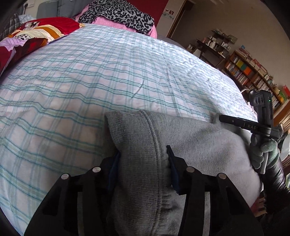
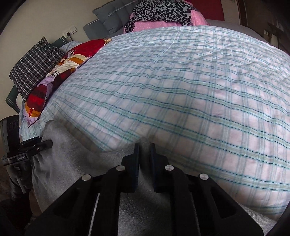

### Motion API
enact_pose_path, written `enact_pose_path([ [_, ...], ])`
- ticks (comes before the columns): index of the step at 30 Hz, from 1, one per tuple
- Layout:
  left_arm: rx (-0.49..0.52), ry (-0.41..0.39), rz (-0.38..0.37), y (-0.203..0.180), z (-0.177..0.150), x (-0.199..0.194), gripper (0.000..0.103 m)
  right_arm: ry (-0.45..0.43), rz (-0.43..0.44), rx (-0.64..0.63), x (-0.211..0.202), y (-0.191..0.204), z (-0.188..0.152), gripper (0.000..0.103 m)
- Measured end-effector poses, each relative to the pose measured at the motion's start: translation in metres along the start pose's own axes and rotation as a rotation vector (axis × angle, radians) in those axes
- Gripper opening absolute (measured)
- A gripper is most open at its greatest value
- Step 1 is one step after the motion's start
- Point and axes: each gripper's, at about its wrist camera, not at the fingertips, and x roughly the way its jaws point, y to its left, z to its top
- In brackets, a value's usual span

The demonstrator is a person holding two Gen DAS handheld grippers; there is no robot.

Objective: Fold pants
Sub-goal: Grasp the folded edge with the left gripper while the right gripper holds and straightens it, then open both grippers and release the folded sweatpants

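Grey fleece pants [image 1: 190,145] lie at the near edge of a bed with a green-and-white checked sheet [image 1: 90,81]. My left gripper [image 1: 143,154] stands wide open astride the ribbed waistband, one finger on each side. My right gripper [image 2: 145,147] is shut on a fold of the grey pants [image 2: 72,163] at their other end. The right gripper also shows in the left wrist view [image 1: 224,118], pinching the cloth's far corner. The left gripper shows at the left edge of the right wrist view [image 2: 43,145].
A red patterned blanket [image 1: 36,34] and a dark checked pillow [image 2: 34,70] lie at the head of the bed. A leopard-print cloth on pink bedding [image 1: 117,14] lies at the far end. Bookshelves [image 1: 253,72] stand beyond the bed.
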Motion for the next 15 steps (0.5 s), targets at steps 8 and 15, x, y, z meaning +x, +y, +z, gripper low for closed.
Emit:
enact_pose_path([
  [8, 0.064, -0.107, 0.090, -0.022, -0.025, -0.033, 0.032, -0.174, -0.113, -0.110, -0.038, 0.022, 0.001, 0.006],
  [15, 0.107, -0.108, 0.243, -0.024, -0.017, 0.001, 0.055, -0.117, -0.141, -0.068, -0.007, 0.005, 0.001, 0.006],
])
